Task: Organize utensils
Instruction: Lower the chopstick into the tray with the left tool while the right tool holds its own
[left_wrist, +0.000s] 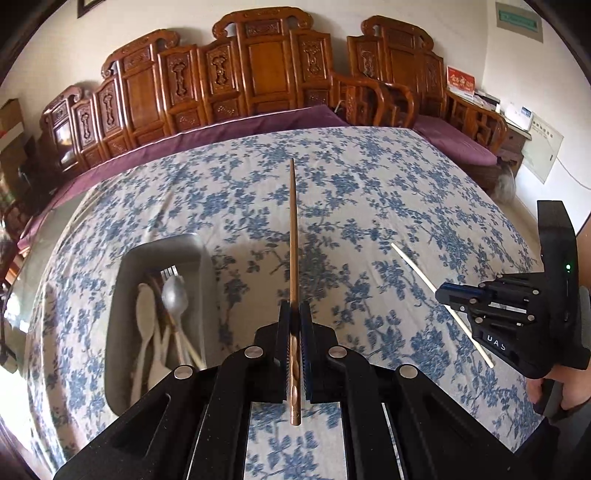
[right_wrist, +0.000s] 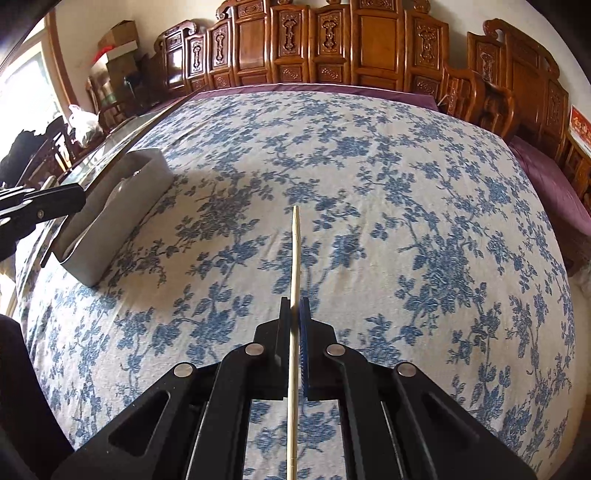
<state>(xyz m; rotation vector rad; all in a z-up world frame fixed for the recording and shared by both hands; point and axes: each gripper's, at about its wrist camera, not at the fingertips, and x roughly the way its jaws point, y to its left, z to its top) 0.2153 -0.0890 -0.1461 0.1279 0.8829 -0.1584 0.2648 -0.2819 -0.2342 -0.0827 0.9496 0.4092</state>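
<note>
You are working in a home, in what looks like a living or dining room. Beyond the far edge of the table, which is draped in a blue floral tablecloth (right_wrist: 369, 184), stands a row of carved wooden benches (left_wrist: 258, 74) with purple seat cushions (left_wrist: 454, 140). Cardboard boxes (right_wrist: 118, 40) pile up past the table's far left corner, by a bright window (right_wrist: 29, 81), and paper notices (left_wrist: 543, 147) hang on the pale wall.

table (right_wrist: 369, 166) in blue floral cloth, grey utensil tray (right_wrist: 110, 221) on it
</note>
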